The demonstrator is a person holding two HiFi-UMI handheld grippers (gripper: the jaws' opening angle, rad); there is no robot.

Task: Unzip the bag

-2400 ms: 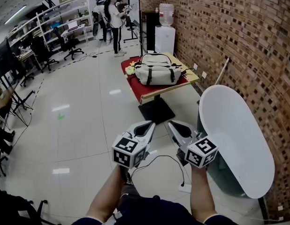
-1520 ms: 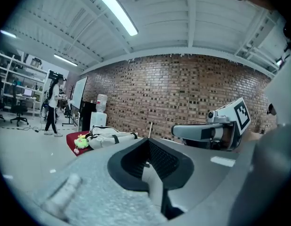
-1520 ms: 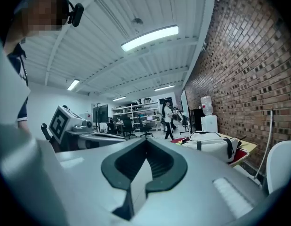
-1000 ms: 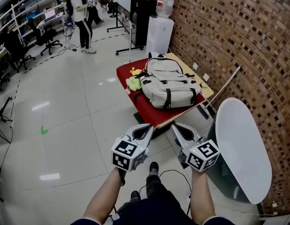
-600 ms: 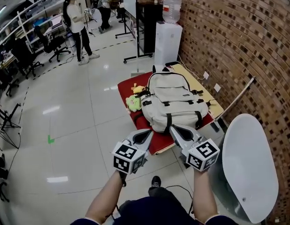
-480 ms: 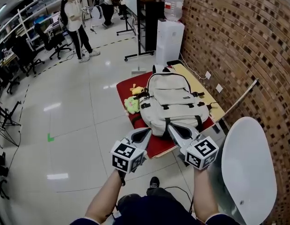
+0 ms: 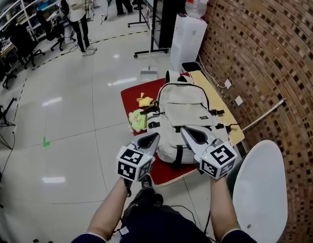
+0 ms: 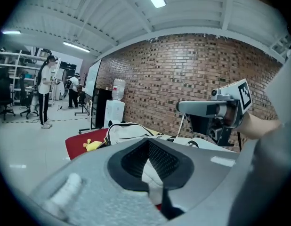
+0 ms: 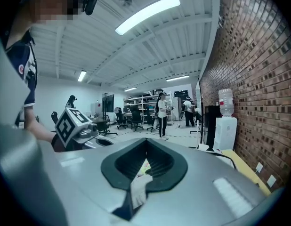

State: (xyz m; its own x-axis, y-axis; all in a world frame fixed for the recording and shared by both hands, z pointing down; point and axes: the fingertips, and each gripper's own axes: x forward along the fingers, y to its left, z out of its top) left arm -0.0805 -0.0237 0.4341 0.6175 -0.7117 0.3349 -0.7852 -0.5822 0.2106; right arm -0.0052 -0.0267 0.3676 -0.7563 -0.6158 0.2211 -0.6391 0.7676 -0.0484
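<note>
A cream backpack (image 7: 184, 113) with black straps lies flat on a low table under a red cloth (image 7: 130, 92). In the head view my left gripper (image 7: 154, 136) is held above the bag's near left corner, jaws shut and empty. My right gripper (image 7: 184, 130) hovers over the bag's near part, also shut on nothing. In the left gripper view the backpack (image 8: 128, 128) shows beyond the shut jaws, with the right gripper (image 8: 216, 110) to the right. In the right gripper view the left gripper (image 9: 76, 124) shows at the left. No zipper pull can be made out.
A green plush toy (image 7: 137, 119) and a yellow one (image 7: 144, 100) lie left of the bag. A water dispenser (image 7: 190, 32) stands behind the table by the brick wall. A white oval tabletop (image 7: 260, 191) leans at the right. A person (image 7: 75, 6) stands far off.
The table and backpack have come much closer and now lie just under both gripper tips. Both grippers stayed shut, side by side.
</note>
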